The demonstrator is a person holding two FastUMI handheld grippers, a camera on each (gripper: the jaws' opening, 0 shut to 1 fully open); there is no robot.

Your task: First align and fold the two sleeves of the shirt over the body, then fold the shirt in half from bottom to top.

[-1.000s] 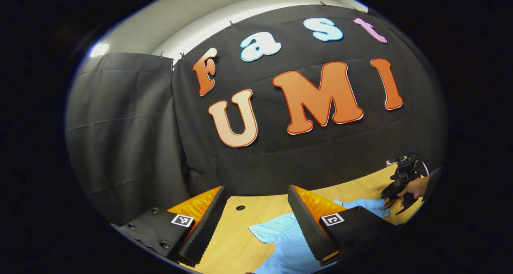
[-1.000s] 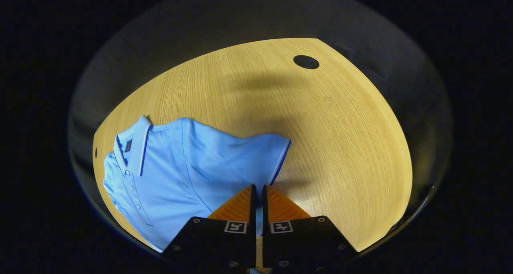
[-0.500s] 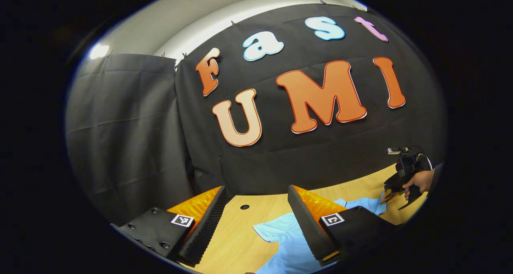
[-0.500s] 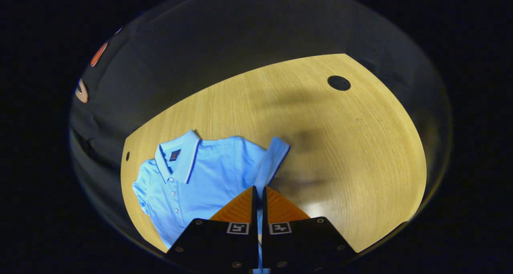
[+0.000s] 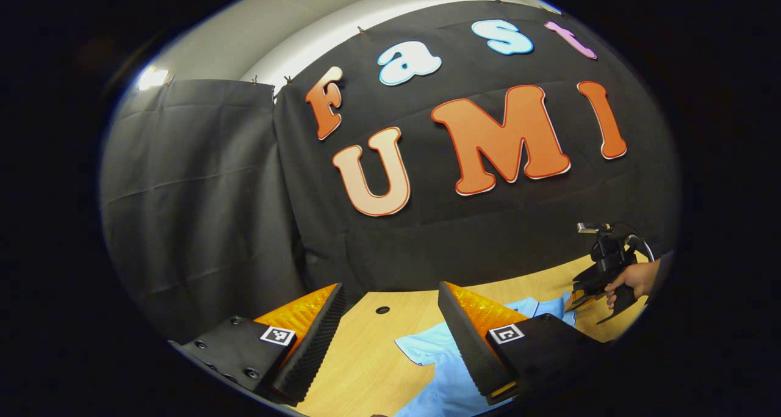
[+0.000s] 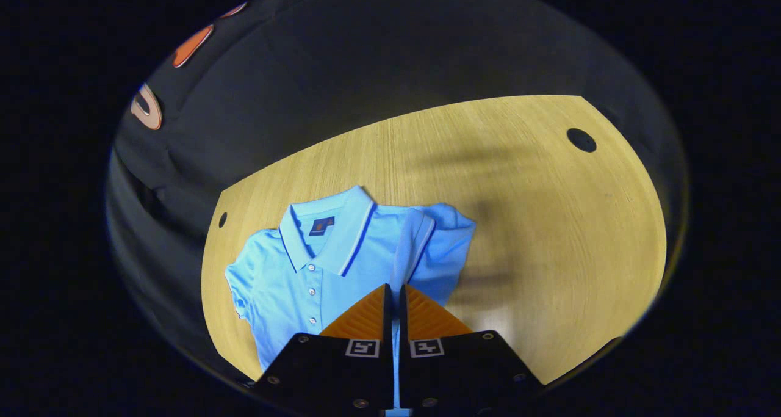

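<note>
A light blue polo shirt [image 6: 305, 276] lies face up on the wooden table [image 6: 549, 221], collar [image 6: 329, 228] toward the booth wall. My right gripper [image 6: 393, 290] is shut on one short sleeve [image 6: 421, 246], which is lifted and bent over toward the shirt's body. In the left gripper view that same right gripper [image 5: 578, 296] shows far right in a hand [image 5: 634, 279], holding the sleeve above the table. My left gripper [image 5: 390, 290] hangs open above the shirt [image 5: 439, 356] with nothing between its fingers. The shirt's lower part is hidden behind the fingers.
The table has small round dark holes [image 6: 581, 140] [image 6: 223, 220] [image 5: 382, 310] near its far edge. Black cloth wall [image 5: 213, 221] stands close behind the table. Bare wood lies to the right of the shirt in the right gripper view.
The right gripper has carried the held sleeve up and across toward the collar side, so the sleeve now bends over the body. The left gripper stayed open and only drifted a little.
</note>
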